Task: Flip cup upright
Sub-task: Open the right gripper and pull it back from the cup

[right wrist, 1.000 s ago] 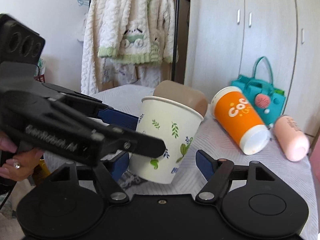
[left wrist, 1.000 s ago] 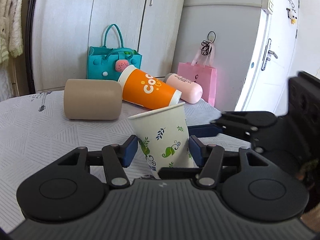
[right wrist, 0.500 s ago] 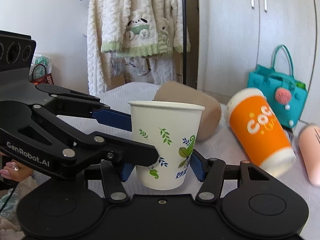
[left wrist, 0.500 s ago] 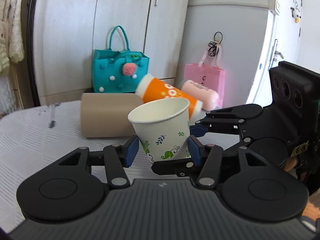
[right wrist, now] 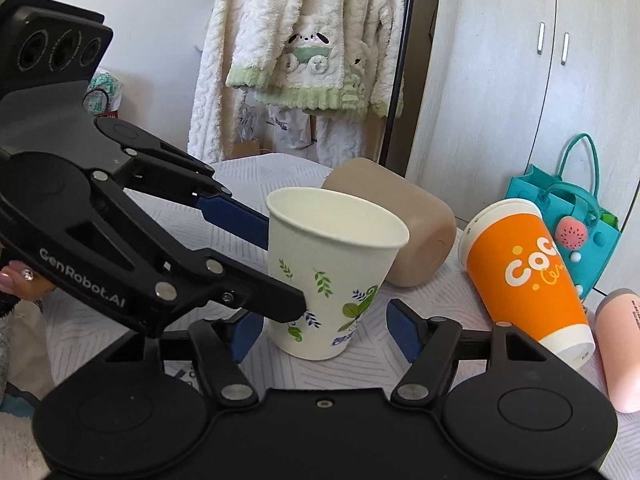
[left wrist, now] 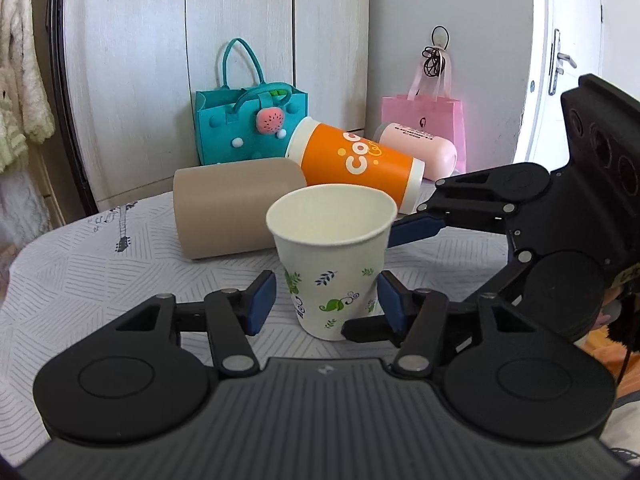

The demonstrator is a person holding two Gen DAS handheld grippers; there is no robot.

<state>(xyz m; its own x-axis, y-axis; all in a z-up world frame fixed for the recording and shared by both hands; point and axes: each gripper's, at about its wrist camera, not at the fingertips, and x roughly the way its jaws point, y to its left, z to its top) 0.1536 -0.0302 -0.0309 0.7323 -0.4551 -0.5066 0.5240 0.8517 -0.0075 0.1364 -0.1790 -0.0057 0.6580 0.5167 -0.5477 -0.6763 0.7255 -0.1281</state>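
A white paper cup with leaf prints (left wrist: pixel 332 264) stands mouth up on the patterned tablecloth (left wrist: pixel 80 280); it also shows in the right wrist view (right wrist: pixel 332 276). My left gripper (left wrist: pixel 326 300) is open, its blue pads on either side of the cup's lower half with small gaps. My right gripper (right wrist: pixel 320 332) is open too and straddles the cup's base from the other side. In the left wrist view the right gripper's fingers (left wrist: pixel 416 226) reach in from the right, and one touches the cup just under its rim.
A tan cup (left wrist: pixel 236 208), an orange cup (left wrist: pixel 356 164) and a pink bottle (left wrist: pixel 416 148) lie on their sides behind the paper cup. A teal bag (left wrist: pixel 248 128) and a pink bag (left wrist: pixel 424 116) stand by the cupboards. A person's hand (right wrist: pixel 16 280) holds the left gripper.
The paper cup has gone from tilted and held off the table to standing upright on the cloth. Both grippers have opened a little around it.
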